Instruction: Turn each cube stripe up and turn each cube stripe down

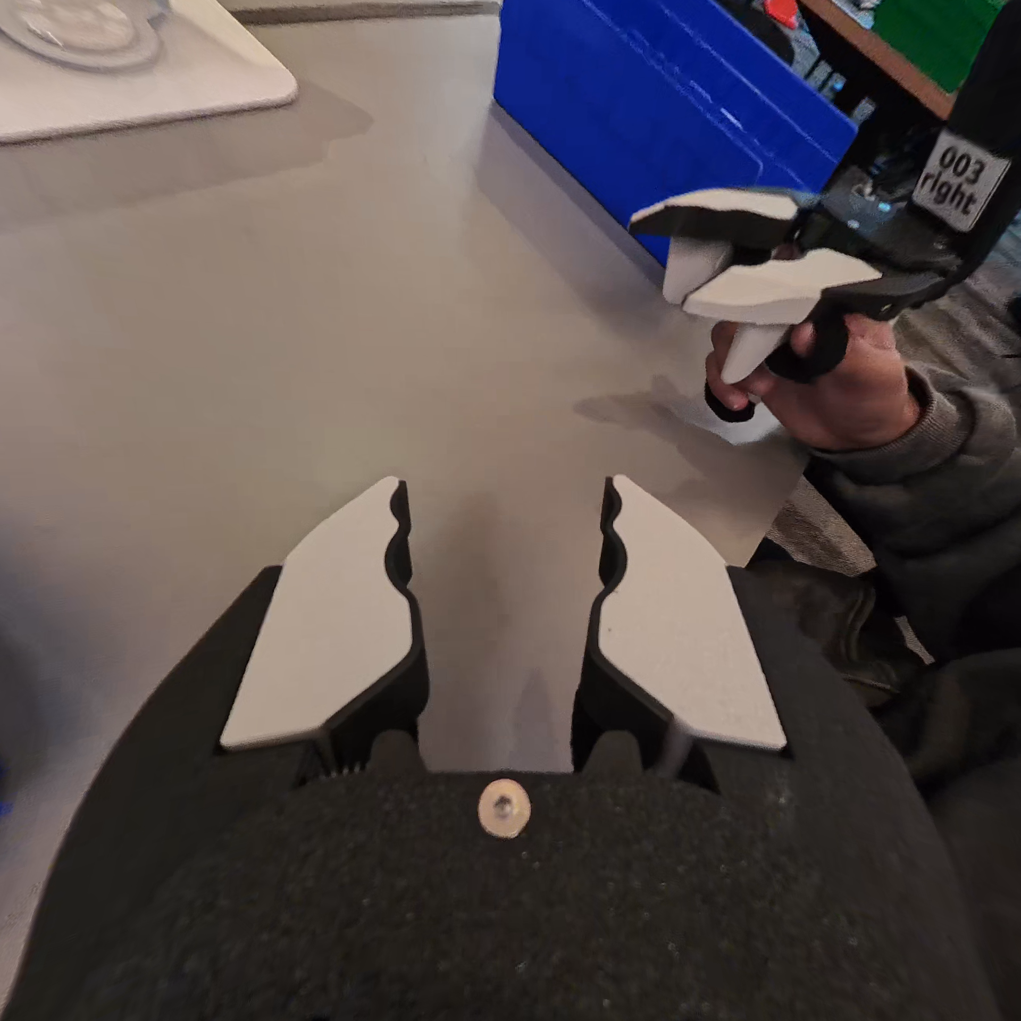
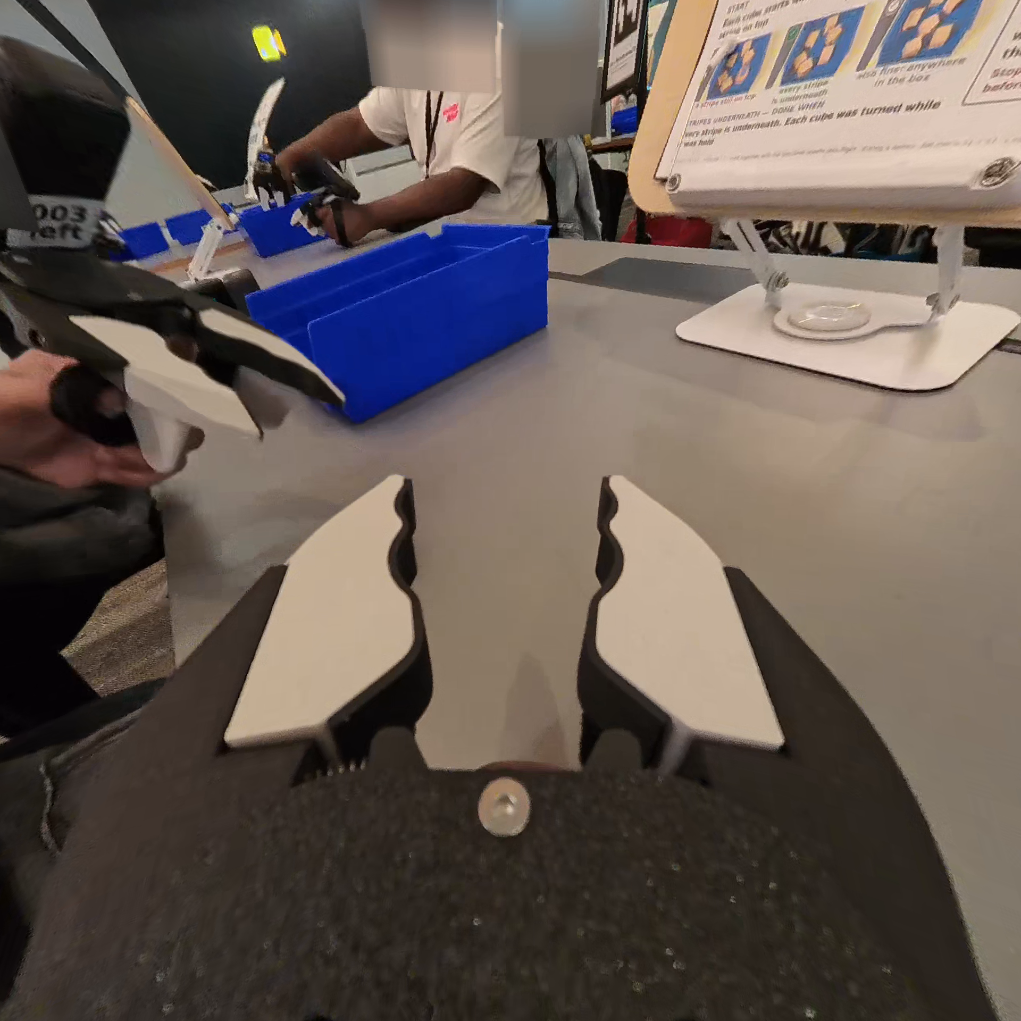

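With both my left gripper (image 1: 505,486) and right gripper (image 2: 505,486) wide and empty above the worktop (image 2: 718,497), the blue bin (image 2: 420,331) lies ahead-left of the right gripper, nearer the left; no cubes visible.

Right hand-held gripper (image 2: 505,486) low over the grey desk (image 2: 718,469), fingers spread apart, nothing between them. Blue bin (image 2: 431,326) ahead to the left, contents hidden. Left hand-held gripper (image 2: 298,409) just beside the bin, fingers parted. White stand (image 2: 851,337) with an instruction sheet at the far right.
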Action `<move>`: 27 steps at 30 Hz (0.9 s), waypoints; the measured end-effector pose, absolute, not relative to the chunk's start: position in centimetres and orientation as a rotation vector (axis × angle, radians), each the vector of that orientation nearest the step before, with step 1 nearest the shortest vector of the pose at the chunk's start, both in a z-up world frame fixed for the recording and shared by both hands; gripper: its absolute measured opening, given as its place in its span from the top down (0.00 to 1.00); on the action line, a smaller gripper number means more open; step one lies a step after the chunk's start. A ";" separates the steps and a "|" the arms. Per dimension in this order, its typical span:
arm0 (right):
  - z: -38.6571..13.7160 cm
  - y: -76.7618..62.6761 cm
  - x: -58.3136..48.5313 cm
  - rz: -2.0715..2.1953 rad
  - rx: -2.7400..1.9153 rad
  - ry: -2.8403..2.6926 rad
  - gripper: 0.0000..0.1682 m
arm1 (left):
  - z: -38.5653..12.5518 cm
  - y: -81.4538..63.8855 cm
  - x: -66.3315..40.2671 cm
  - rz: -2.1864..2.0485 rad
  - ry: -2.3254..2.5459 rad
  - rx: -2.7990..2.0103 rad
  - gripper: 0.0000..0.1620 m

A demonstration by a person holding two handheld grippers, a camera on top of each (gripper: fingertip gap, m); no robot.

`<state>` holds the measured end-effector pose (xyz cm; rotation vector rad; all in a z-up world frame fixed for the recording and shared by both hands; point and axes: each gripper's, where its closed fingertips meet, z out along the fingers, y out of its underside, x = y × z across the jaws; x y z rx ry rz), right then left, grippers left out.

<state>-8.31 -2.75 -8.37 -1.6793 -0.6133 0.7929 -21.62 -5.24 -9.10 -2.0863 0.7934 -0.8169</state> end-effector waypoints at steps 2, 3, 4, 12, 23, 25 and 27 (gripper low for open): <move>-8.1 -2.9 -8.1 0.857 -1.677 -0.585 0.64 | -6.5 -4.6 -23.7 -0.783 0.800 -2.071 0.58; -8.1 -2.9 -7.9 0.889 -1.685 -0.565 0.64 | -5.2 -3.8 -25.3 -0.752 0.778 -2.075 0.59; -8.2 -2.9 -7.7 0.915 -1.691 -0.544 0.65 | -4.1 -2.7 -27.3 -0.705 0.745 -2.091 0.59; -8.5 -2.9 -7.7 0.974 -1.727 -0.533 0.65 | -7.7 10.6 -43.2 -0.159 0.306 -2.588 0.57; -9.4 -3.4 -8.4 0.992 -1.770 -0.565 0.65 | -16.0 15.7 -42.8 -0.112 0.201 -2.872 0.57; -9.7 -3.4 -8.5 1.001 -1.784 -0.561 0.65 | -17.2 15.8 -42.8 -0.121 0.208 -2.904 0.71; -9.8 -3.4 -8.5 0.992 -1.794 -0.565 0.65 | -17.2 15.7 -43.0 -0.128 0.182 -2.910 0.73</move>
